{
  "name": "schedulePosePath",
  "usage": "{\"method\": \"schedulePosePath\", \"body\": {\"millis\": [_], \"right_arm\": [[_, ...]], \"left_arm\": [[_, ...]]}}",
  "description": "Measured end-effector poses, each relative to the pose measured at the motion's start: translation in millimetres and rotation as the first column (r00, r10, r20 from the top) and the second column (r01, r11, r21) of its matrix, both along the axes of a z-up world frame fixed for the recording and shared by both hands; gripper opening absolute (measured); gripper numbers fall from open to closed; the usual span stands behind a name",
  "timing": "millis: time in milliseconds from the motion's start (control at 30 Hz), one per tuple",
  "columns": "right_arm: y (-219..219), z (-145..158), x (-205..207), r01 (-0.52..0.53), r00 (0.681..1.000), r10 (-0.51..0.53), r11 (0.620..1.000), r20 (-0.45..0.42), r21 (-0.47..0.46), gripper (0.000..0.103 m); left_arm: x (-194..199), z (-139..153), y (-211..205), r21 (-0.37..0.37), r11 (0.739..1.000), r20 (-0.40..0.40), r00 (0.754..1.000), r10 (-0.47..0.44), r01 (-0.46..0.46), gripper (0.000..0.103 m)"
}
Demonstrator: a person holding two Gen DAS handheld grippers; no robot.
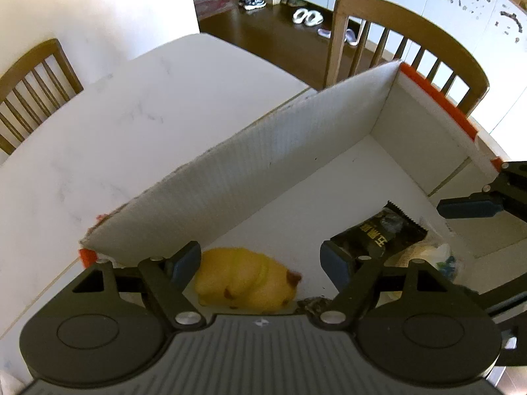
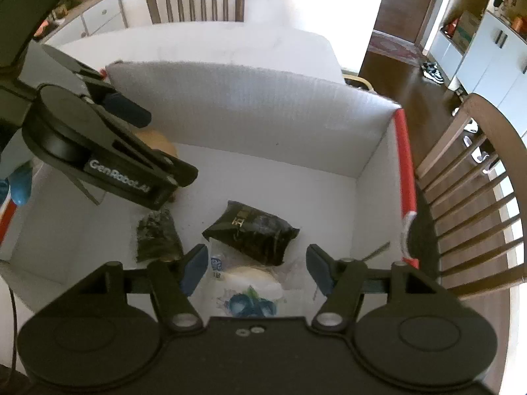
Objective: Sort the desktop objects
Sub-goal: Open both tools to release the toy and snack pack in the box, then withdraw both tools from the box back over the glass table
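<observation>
Left wrist view, yellow toy (image 1: pixel 243 276) half hidden

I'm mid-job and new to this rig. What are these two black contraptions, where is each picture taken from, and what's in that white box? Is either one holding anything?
Each contraption is a hand-held two-finger tool; a person carries one in each hand. A fisheye camera sits on each and looks forward along its fingers.

One picture is from the left tool, the other from the right tool. Both hang over an open white box with red-orange edging, which stands on a white table.

In the box lie a yellow plush toy, a black snack packet, a clear bag with blue print and a small dark packet.

Both tools are open, and neither holds anything. Wooden chairs stand around the table.
</observation>
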State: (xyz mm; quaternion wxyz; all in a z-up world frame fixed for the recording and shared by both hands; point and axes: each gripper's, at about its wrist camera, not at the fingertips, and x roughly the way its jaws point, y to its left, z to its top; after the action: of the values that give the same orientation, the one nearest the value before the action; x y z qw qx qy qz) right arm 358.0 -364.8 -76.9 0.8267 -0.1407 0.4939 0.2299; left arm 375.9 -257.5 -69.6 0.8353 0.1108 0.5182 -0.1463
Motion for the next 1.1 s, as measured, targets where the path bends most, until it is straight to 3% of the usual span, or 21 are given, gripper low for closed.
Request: {"method": "schedulePosePath", "body": {"millis": [500, 1100], "right_arm": [[-8, 43, -28, 0.029, 0.996, -0.034, 0.997, 0.078, 0.066, 0.068], [4, 69, -78, 0.134, 0.977, -0.155, 0.981, 0.149, 0.144, 0.068]], "left_arm": [[-32, 45, 9, -0.112, 0.993, 0.104, 0.995, -0.015, 0.027, 0.079], [-118, 77, 55, -0.223, 0.972, 0.195, 0.98, -0.025, 0.069, 0.079]]}}
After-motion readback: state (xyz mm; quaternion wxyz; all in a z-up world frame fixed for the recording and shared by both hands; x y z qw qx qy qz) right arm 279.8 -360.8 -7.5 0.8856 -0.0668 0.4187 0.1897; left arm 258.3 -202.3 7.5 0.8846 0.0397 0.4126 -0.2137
